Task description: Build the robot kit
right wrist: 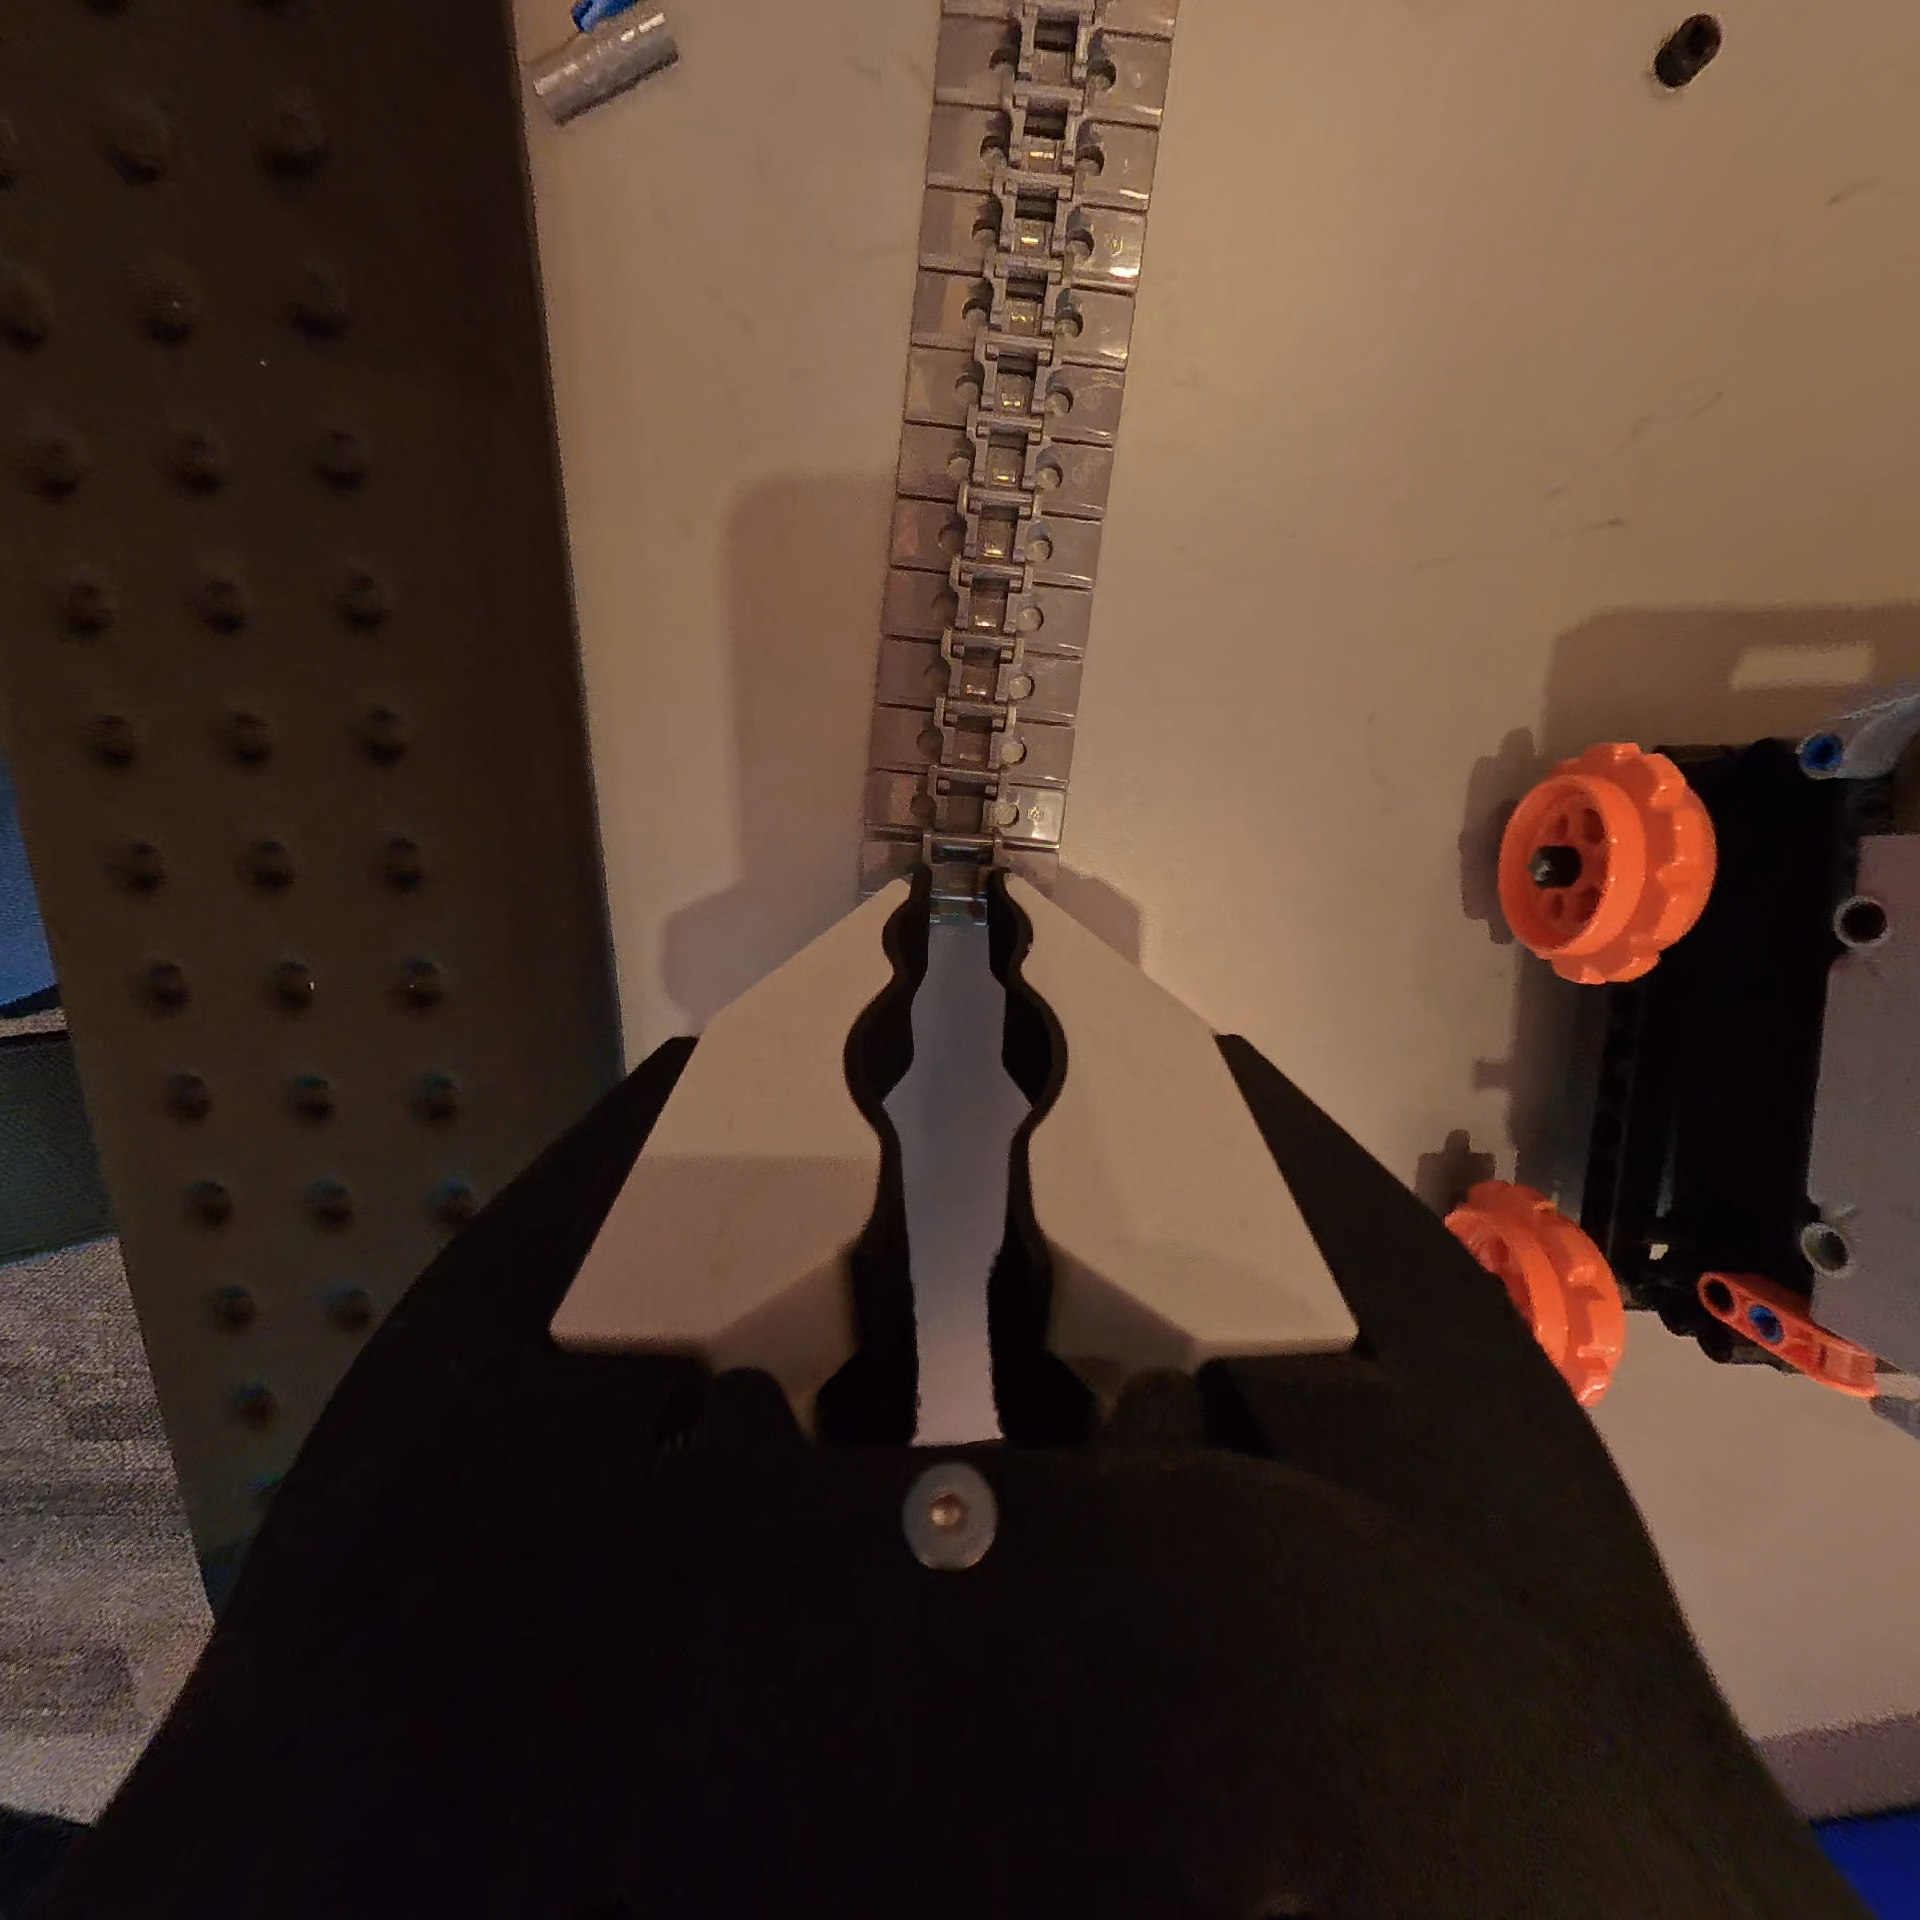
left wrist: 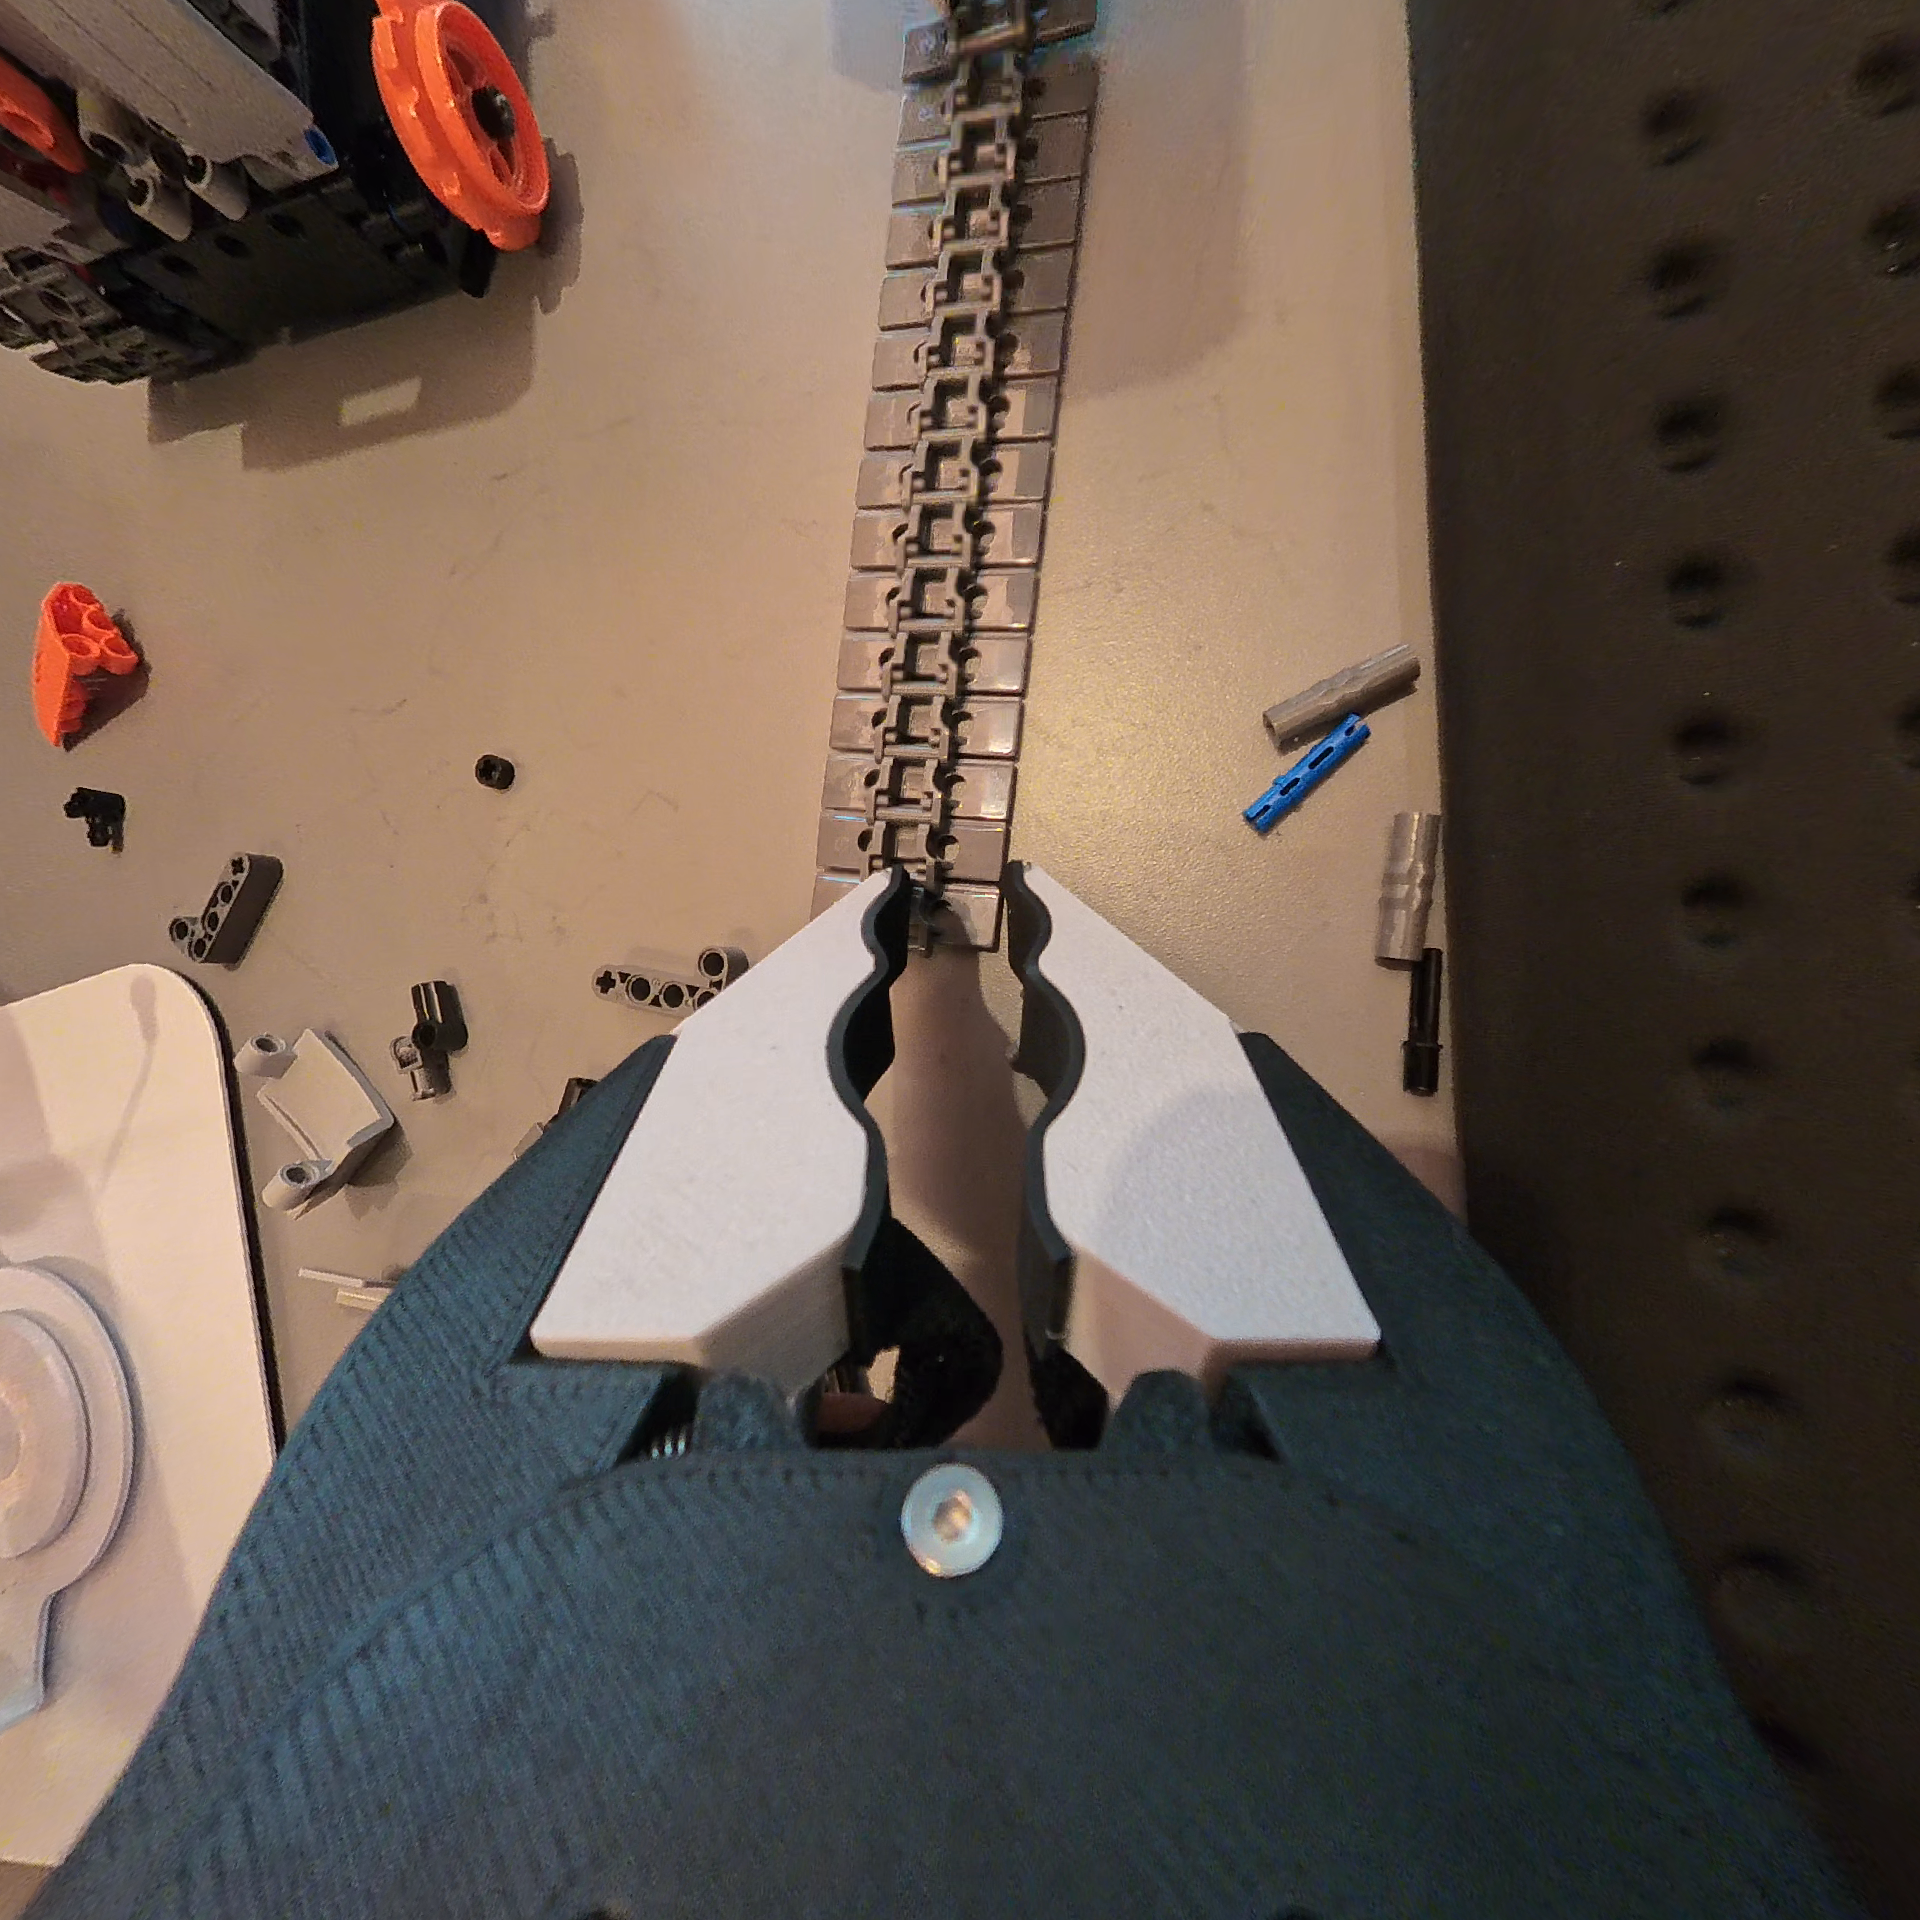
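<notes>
A long grey toy track [left wrist: 956,499] made of several linked plates lies straight on the pale table [left wrist: 623,623]. My left gripper [left wrist: 953,899] is closed around the raised middle link at one end of the track. In the right wrist view the same track [right wrist: 1023,457] runs away from me. My right gripper [right wrist: 958,891] pinches the middle link at its other end. Both grippers sit low over the table, and the track is stretched between them.
A black and grey brick-built vehicle with orange wheels [left wrist: 462,125] [right wrist: 1605,878] stands beside the track. A dark dimpled mat [left wrist: 1683,727] [right wrist: 260,675] borders the other side. A blue pin [left wrist: 1307,771], grey connectors [left wrist: 1340,696], an orange piece [left wrist: 83,660], grey beams [left wrist: 229,904] and a white object [left wrist: 104,1247] are also there. Tip to tip, the grippers are about 15 cm apart. The blue pin [left wrist: 1307,771] sits 5 cm or so from the ends of my left fingers.
</notes>
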The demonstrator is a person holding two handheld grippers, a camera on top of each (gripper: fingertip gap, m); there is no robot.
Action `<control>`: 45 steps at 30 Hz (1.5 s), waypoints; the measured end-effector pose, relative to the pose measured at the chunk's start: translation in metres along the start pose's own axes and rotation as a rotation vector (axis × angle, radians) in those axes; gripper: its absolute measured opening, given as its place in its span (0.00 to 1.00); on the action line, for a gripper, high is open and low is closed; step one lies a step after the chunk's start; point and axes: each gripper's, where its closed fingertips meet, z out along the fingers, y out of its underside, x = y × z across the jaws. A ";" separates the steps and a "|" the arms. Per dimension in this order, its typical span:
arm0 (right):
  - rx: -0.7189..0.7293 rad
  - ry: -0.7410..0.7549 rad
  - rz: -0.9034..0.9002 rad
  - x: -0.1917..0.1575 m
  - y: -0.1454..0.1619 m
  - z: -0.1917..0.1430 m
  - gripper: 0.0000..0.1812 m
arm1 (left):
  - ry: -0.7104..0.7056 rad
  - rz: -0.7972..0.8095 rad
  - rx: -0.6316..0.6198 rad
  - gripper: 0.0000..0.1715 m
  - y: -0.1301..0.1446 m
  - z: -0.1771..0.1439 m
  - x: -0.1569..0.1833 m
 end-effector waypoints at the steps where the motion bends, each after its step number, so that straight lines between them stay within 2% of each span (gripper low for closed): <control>1: -0.006 -0.003 -0.003 0.000 0.000 0.000 0.05 | 0.001 0.000 0.000 0.10 0.000 0.000 0.000; 5: -0.021 -0.010 0.005 -0.001 0.001 0.003 0.06 | 0.003 0.000 0.000 0.10 0.000 0.000 0.000; 7: -0.026 0.010 0.009 0.000 0.003 0.001 0.14 | 0.003 0.001 0.000 0.10 0.000 0.000 0.000; 9: 0.005 0.052 -0.005 0.002 0.001 -0.007 0.12 | 0.003 0.001 -0.001 0.10 0.001 -0.001 0.000; 11: 0.098 0.080 -0.027 0.000 -0.011 -0.015 0.00 | 0.004 0.000 0.000 0.10 0.001 -0.001 0.000; 13: 0.155 0.099 -0.042 -0.001 -0.018 -0.016 0.00 | 0.007 0.001 0.000 0.10 0.001 0.000 0.001; 18: 0.131 0.115 -0.037 0.001 -0.012 -0.003 0.00 | 0.007 -0.002 -0.001 0.10 0.000 0.000 0.001; 26: 0.075 0.100 -0.004 0.001 -0.009 0.003 0.00 | 0.007 -0.006 -0.002 0.10 0.000 0.000 0.001; 39: -0.268 0.009 -0.042 0.000 -0.011 0.008 0.00 | 0.015 -0.008 -0.004 0.10 -0.001 0.000 0.003; 43: -0.295 0.018 -0.074 0.000 -0.006 0.004 0.00 | -0.003 -0.011 -0.008 0.11 0.004 -0.004 -0.002; 45: -0.244 0.052 -0.057 0.004 -0.009 -0.005 0.02 | -0.023 -0.025 0.004 0.11 0.005 -0.011 -0.006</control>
